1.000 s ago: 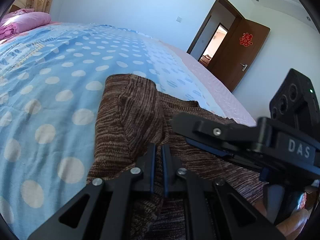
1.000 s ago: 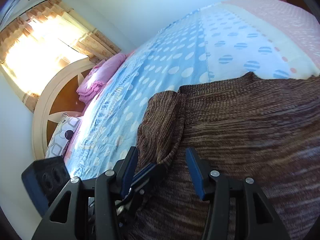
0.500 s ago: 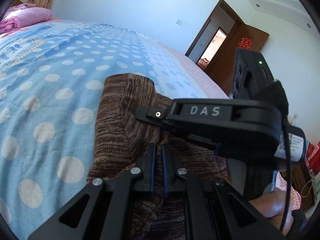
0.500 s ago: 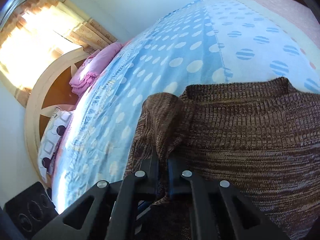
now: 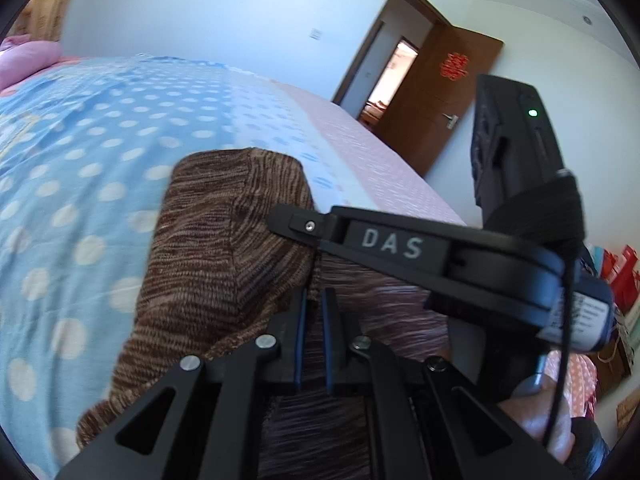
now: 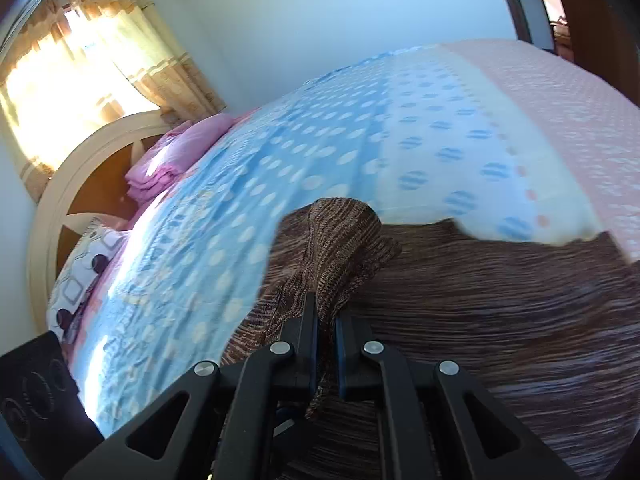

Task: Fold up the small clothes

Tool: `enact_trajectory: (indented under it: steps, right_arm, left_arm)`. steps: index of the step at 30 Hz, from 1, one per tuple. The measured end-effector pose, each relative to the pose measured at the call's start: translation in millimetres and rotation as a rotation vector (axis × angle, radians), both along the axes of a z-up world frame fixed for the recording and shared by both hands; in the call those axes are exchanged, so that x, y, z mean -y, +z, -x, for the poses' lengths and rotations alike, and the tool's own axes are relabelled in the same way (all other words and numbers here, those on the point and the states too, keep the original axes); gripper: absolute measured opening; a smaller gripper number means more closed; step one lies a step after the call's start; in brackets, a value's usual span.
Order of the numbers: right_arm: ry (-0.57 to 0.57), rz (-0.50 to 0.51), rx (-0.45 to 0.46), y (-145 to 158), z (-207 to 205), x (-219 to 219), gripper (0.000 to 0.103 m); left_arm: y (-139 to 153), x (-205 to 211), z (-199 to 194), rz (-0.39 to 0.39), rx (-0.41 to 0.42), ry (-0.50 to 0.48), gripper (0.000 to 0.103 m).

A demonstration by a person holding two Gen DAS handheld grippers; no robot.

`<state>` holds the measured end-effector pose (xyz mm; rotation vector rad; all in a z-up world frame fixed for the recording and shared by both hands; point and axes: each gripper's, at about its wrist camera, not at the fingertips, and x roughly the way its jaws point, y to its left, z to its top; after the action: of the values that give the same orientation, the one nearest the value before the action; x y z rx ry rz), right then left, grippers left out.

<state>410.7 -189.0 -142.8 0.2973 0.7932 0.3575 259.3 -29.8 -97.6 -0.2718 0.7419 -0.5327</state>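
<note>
A brown striped knit garment (image 5: 208,248) lies on the blue polka-dot bedspread (image 5: 80,152). My left gripper (image 5: 314,300) is shut on a fold of its edge. My right gripper (image 6: 326,312) is shut on a raised ridge of the same garment (image 6: 500,292), which bunches up in front of its jaws. In the left wrist view the right gripper's black body (image 5: 400,246) crosses just above and to the right of my left fingers. The rest of the garment spreads flat to the right in the right wrist view.
Pink folded bedding (image 6: 180,152) and a patterned pillow (image 6: 80,268) lie by the curved headboard (image 6: 64,184). A curtained window (image 6: 80,64) is behind it. A brown door (image 5: 440,104) stands open at the far side. The pink strip marks the bed's edge (image 5: 392,176).
The right gripper closed on the garment's edge, and both grippers have lifted it so the cloth bunches higher. The right gripper's body now sits closer over my left fingers.
</note>
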Motion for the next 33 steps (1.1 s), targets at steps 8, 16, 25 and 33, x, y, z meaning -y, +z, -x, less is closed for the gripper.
enact_trajectory:
  steps: [8,16,25,33]
  right_arm:
    - [-0.007,0.035,-0.066,-34,-5,14,0.006]
    - [-0.069,-0.187,-0.093,-23,26,41,0.050]
    - [0.049,-0.319,-0.127,-19,111,12,0.052]
    - [0.089,-0.593,-0.293,-54,112,-1,0.059]
  left_arm:
    - [9,11,28,-0.034,0.006,-0.133,0.017]
    - [26,-57,82,-0.092,0.113,-0.144,0.066]
    - [-4,-72,83,-0.166,0.107,-0.080,0.075]
    - [3,-58,102,-0.330,0.253,-0.140,0.075]
